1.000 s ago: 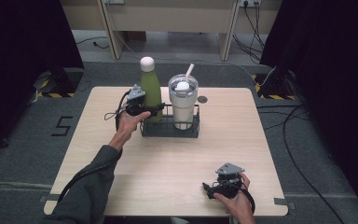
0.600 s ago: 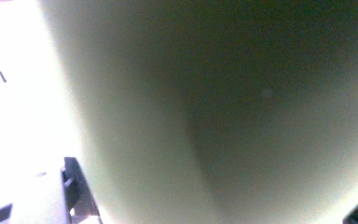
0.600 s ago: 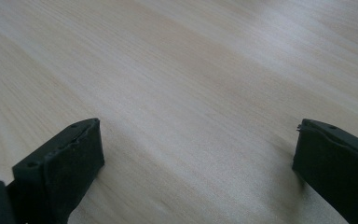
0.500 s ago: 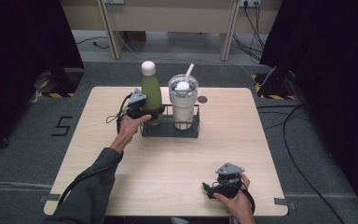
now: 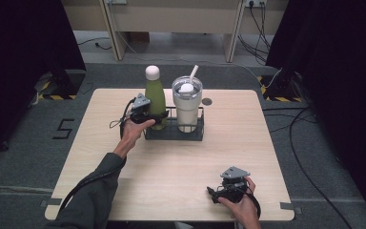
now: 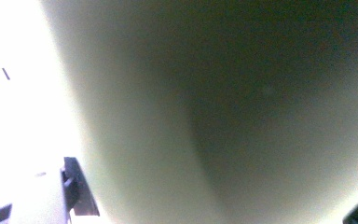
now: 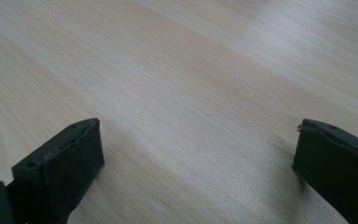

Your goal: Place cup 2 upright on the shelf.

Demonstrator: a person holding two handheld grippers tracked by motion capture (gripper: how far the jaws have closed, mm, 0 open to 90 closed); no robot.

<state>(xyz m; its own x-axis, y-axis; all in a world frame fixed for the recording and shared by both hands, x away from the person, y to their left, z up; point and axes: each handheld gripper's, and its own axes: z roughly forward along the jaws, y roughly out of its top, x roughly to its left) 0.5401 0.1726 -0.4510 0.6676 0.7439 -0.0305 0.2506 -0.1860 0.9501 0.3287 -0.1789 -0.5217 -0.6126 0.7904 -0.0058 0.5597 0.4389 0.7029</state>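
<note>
Change: left claw has pressed closer onto the green bottle.
Bottle: upright in the black caddy, far-centre worktop.
Left claw: grasp unclear.
Right claw: released, resting near-right.
Meaning: lift likely next.

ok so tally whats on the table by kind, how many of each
bottles: 1, the green bottle
tumblers: 1, the lidded tumbler with a straw
wire caddies: 1, the black caddy that holds both
handheld grippers: 2, the left gripper at the bottle, the right gripper near the front edge
total: 5
</note>
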